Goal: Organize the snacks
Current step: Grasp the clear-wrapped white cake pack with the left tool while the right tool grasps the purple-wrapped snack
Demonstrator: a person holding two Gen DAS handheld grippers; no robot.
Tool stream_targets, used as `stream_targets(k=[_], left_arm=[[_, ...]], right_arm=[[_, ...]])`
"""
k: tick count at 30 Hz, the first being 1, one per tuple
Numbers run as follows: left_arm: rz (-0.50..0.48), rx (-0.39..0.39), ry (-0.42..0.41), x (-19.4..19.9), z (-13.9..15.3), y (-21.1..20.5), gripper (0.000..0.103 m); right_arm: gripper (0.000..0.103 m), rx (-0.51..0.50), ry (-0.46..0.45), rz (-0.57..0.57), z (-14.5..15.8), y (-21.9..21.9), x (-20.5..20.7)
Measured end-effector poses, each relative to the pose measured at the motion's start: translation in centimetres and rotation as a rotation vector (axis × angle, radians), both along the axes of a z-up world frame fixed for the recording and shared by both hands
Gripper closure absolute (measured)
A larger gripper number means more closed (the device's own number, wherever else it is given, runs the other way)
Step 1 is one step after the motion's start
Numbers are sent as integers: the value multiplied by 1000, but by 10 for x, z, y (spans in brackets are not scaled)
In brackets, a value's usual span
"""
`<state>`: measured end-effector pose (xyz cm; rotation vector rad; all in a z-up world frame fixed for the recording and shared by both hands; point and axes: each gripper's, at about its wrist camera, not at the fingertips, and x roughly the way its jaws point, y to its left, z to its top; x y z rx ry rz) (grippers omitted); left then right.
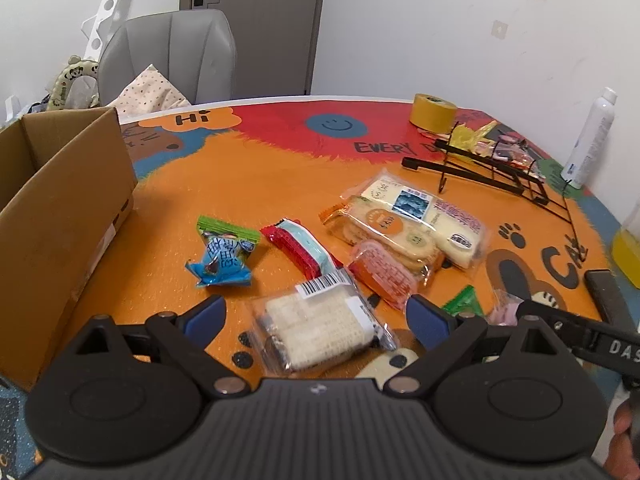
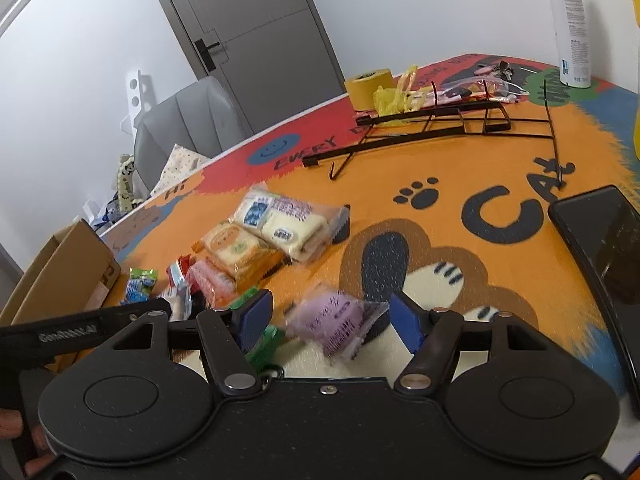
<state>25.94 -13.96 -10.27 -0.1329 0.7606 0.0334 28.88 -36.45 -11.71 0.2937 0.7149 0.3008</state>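
Observation:
My left gripper (image 1: 318,318) stands open over the orange mat. A clear packet of white wafer rolls (image 1: 320,328) lies between its blue pads, touching neither. My right gripper (image 2: 332,320) has its pads closed in on a purple snack packet (image 2: 334,314), whose crumpled right end sits against the right pad. A green packet (image 2: 264,344) lies under the left finger. More snacks lie in a loose cluster ahead: a blue-green candy bag (image 1: 224,256), a red-and-white bar (image 1: 304,250), a pink packet (image 1: 384,276), orange biscuits (image 1: 384,232) and a white cake pack (image 1: 432,216).
An open cardboard box (image 1: 60,208) stands at the left edge of the table. A black wire rack (image 1: 492,176) lies flat at the back right, with yellow tape (image 1: 432,114) and a white bottle (image 1: 588,140) nearby. A dark phone (image 2: 600,248) lies at the right. A grey chair (image 1: 172,56) stands behind the table.

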Motion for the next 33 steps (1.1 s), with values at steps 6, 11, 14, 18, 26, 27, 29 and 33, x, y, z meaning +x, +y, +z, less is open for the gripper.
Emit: stream_targets(k=[6, 11, 14, 18, 26, 27, 29, 33], left_arm=[[22, 29, 31, 10, -8, -1, 7], [15, 67, 46, 9, -14, -4, 7], [18, 59, 43, 5, -16, -3, 7], [18, 37, 40, 2, -17, 0, 10], [-2, -35, 36, -8, -15, 8, 40], [-2, -34, 34, -10, -14, 9, 42], [-4, -34, 32, -12, -12, 10, 43], [0, -45, 26, -17, -9, 15, 47]], right_arm=[[37, -5, 9, 11, -6, 5, 6], [37, -14, 23, 22, -12, 6, -1], [39, -38, 20, 33, -11, 10, -5], [56, -73, 25, 37, -10, 15, -9], [68, -56, 37, 37, -6, 15, -17], [68, -53, 38, 35, -5, 15, -18], [69, -52, 38, 30, -3, 14, -20], [70, -51, 28, 23, 4, 13, -24]])
